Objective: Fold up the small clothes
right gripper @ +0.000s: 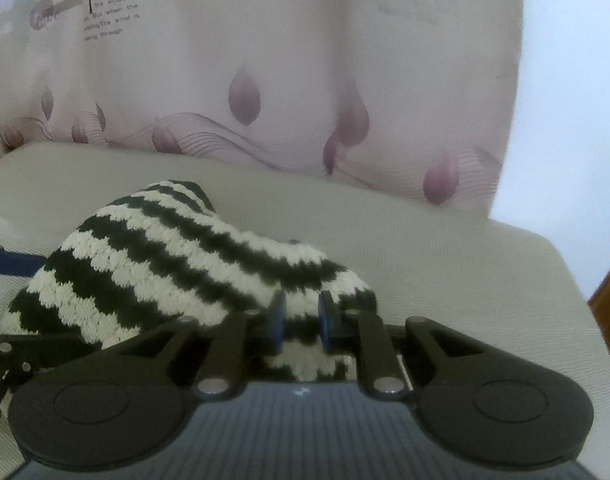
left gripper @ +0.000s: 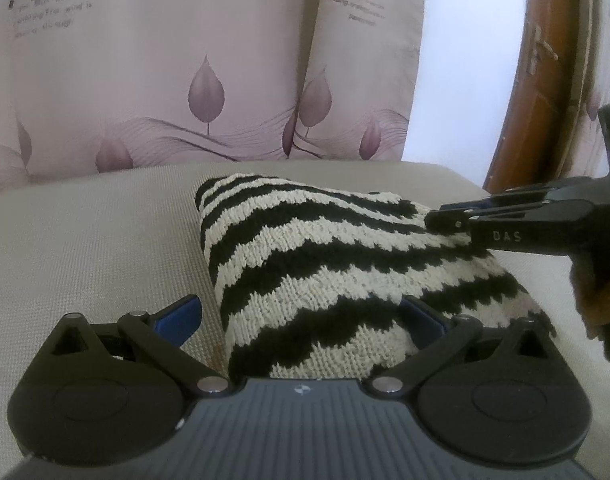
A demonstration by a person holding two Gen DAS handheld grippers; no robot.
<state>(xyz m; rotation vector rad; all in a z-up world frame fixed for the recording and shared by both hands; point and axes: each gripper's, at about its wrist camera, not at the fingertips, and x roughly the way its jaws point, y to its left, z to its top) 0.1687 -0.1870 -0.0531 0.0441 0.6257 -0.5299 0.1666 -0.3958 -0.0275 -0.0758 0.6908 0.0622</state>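
Garment: black-and-cream striped knit (left gripper: 325,264), bunched in a hump on the beige cushion (left gripper: 85,248).
Left gripper (left gripper: 301,320): jaws spread wide, knit lying between them.
Right gripper (right gripper: 301,320): low and level, pinching the knit's edge.

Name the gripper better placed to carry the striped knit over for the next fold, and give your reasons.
Right. The right gripper looks closed on the striped knit's edge, lifting it off the beige surface. The left gripper stands wide open around the cloth, gripping nothing.
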